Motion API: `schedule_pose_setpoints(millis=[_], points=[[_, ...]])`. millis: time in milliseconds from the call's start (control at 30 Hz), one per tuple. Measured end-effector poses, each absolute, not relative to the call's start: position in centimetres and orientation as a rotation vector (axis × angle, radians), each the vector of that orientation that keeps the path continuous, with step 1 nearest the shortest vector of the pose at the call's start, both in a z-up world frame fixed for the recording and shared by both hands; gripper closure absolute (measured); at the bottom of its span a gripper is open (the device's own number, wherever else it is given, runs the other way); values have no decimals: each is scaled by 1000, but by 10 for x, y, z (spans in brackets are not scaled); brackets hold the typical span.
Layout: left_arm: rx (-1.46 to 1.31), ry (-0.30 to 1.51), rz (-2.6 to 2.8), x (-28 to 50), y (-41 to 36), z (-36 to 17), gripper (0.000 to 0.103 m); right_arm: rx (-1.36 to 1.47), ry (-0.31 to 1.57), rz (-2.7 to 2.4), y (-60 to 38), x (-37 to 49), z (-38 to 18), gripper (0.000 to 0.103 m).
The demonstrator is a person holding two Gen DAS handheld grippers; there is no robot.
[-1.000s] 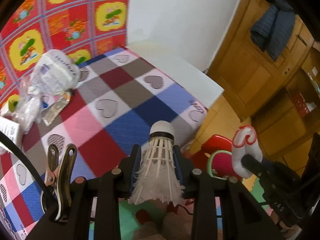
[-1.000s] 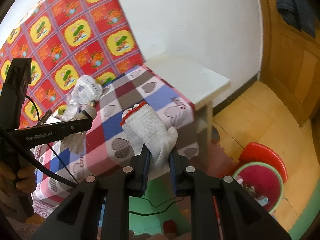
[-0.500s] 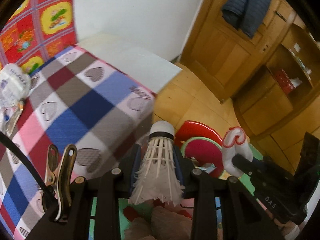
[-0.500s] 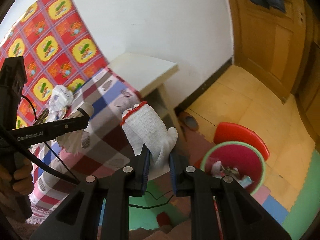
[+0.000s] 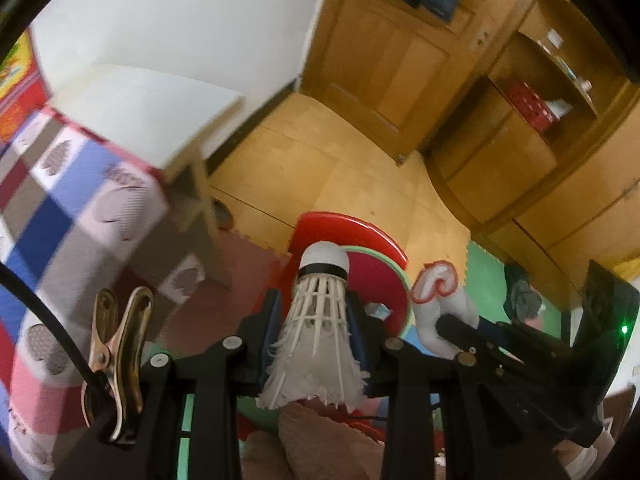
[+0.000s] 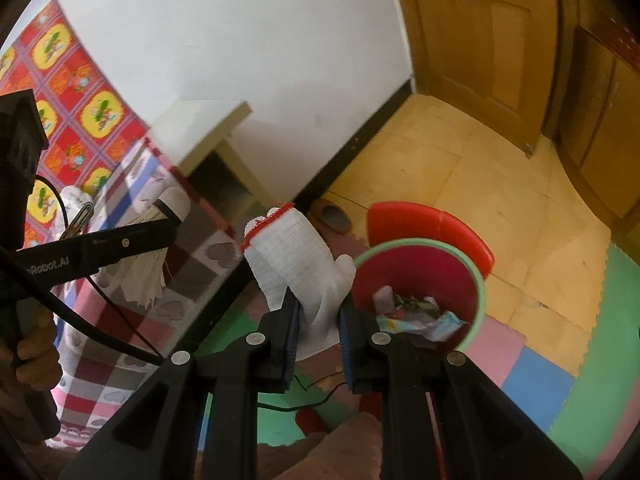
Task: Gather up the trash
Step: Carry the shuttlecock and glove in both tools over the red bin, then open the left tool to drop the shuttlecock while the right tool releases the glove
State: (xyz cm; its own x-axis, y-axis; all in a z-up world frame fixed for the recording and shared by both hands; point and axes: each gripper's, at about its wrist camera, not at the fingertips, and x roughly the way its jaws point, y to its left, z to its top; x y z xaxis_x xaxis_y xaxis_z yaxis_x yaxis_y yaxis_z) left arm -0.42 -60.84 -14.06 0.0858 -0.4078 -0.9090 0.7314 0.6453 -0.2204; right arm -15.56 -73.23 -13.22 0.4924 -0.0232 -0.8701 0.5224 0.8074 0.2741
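Observation:
My left gripper (image 5: 316,312) is shut on a white feather shuttlecock (image 5: 320,320), cork end pointing forward. It hangs over the near rim of a red bin (image 5: 372,276) with a green rim and an upturned red lid. My right gripper (image 6: 318,314) is shut on a white knit glove (image 6: 300,264) with a red cuff. In the right wrist view the bin (image 6: 420,276) sits on the floor just right of the glove, with wrappers inside. The glove (image 5: 436,292) and the right gripper also show at the right of the left wrist view.
A table under a checked heart cloth (image 5: 60,208) stands to the left, with a white side table (image 5: 140,112) behind it. Wooden doors and shelves (image 5: 520,80) line the far side. Coloured foam mats (image 6: 560,360) cover the floor. A slipper (image 6: 332,216) lies by the skirting.
Both grippers have swung right, away from the checked table and lower, toward the red bin. The bin has grown larger in both views. Shuttlecock and glove stay gripped.

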Motion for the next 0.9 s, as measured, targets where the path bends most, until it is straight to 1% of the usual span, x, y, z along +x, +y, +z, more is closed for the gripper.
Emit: schedule_pose_setpoints(millis=[400, 900], points=[[399, 1249, -997, -34, -673, -207, 70, 608, 1078, -440, -774, -169, -198, 84], [480, 1302, -1058, -45, -720, -326, 70, 615, 1165, -492, -818, -166, -292, 84]])
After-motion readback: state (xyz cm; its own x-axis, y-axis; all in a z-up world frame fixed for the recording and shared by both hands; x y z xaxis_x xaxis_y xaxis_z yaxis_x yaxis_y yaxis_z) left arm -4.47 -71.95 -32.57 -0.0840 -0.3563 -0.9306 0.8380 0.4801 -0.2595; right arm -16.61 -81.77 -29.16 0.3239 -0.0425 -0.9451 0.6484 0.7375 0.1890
